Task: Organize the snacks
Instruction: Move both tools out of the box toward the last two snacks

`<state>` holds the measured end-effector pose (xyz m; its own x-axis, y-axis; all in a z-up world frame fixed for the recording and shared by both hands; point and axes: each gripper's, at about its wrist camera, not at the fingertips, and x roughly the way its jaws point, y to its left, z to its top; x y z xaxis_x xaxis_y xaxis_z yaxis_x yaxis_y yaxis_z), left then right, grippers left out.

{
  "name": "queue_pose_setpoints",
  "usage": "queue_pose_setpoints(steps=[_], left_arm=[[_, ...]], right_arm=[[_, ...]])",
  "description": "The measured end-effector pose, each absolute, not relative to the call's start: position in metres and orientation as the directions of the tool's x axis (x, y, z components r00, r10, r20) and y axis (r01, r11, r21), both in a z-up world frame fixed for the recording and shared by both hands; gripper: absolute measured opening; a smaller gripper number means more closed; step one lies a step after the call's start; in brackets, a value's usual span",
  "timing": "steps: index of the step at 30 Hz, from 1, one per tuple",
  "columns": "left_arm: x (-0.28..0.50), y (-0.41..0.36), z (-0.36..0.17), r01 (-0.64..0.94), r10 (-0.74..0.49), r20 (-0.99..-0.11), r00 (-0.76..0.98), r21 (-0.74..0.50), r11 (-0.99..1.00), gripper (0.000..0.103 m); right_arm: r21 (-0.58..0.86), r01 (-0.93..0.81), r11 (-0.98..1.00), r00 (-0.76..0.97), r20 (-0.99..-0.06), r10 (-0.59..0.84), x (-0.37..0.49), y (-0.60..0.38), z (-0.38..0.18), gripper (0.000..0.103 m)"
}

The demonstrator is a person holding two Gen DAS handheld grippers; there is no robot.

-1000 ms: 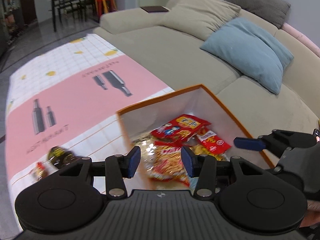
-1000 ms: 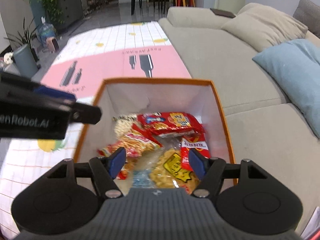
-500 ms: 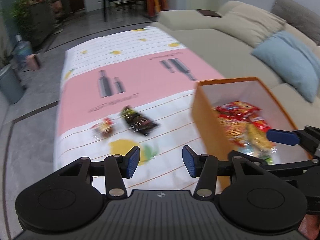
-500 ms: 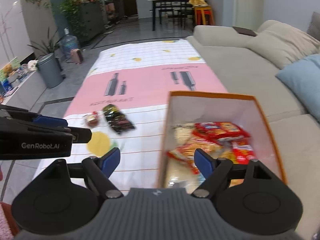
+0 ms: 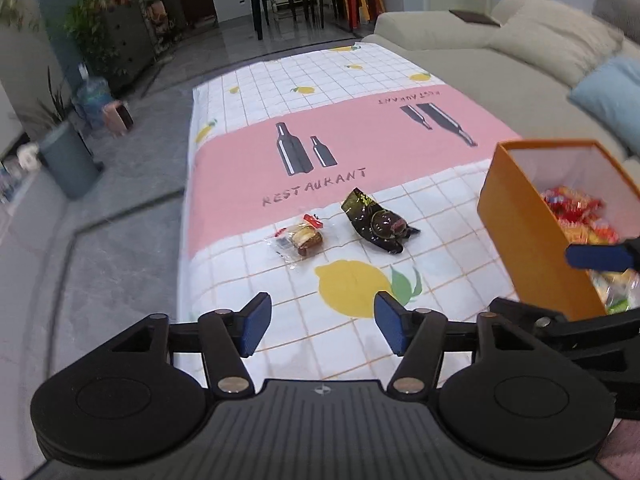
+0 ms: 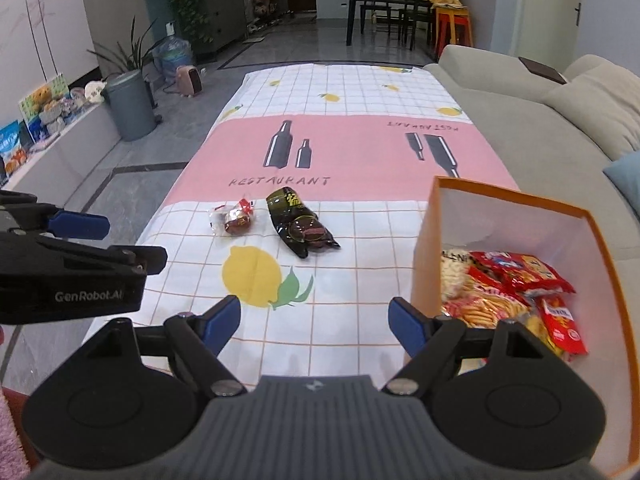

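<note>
Tabletop (image 6: pixel 360 152) with pink-checked cloth, sofa (image 6: pixel 540 128) beside it. Orange box (image 6: pixel 424 264) on tabletop; two snack packets left of box. Left claw (image 5: pixel 320 324) opening, empty; right claw (image 6: pixel 316 322) wide, empty.

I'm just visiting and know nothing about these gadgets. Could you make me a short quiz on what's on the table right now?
1. How many snack packets lie loose on the tablecloth?
2. True or false: the orange box is empty.
3. Which loose packet lies nearer the box: A) clear packet, B) black packet?

Key: 1. Two. 2. False, it holds snacks. 3. B.
</note>
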<state>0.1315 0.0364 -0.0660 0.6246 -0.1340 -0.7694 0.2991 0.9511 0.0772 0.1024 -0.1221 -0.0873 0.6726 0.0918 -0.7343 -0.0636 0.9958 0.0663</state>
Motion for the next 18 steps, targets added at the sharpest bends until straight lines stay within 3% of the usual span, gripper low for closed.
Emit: queue_pose_setpoints(steps=[5,10,14,16,18], left_arm=[[0.158,0.060,-0.091,0.256,-0.173,-0.804,0.569,-0.026,0.966,0.067],[0.183,0.076,-0.116,0.251,-0.238,-0.816,0.527,-0.118,0.961,0.055],[0.198,0.073,-0.123,0.254,-0.138,-0.771,0.622,0.032,0.967,0.057],[0.210,0.076,-0.126,0.274,-0.173,-0.766,0.619,0.004,0.962,0.057],[0.220,0.079,-0.128,0.306,-0.226,-0.752,0.619,-0.034,0.952,0.067]], right_arm=[[0.036,-0.106,0.994,0.671,-0.735,0.098,0.125,-0.108,-0.100,0.079],[0.018,-0.134,0.991,0.658,-0.746,0.103,0.155,-0.098,-0.117,0.079],[-0.004,-0.148,0.989,0.638,-0.764,0.092,0.181,-0.090,-0.133,0.079],[-0.010,-0.154,0.988,0.628,-0.773,0.090,0.193,-0.087,-0.141,0.079],[-0.013,-0.160,0.987,0.623,-0.777,0.091,0.203,-0.085,-0.147,0.079]])
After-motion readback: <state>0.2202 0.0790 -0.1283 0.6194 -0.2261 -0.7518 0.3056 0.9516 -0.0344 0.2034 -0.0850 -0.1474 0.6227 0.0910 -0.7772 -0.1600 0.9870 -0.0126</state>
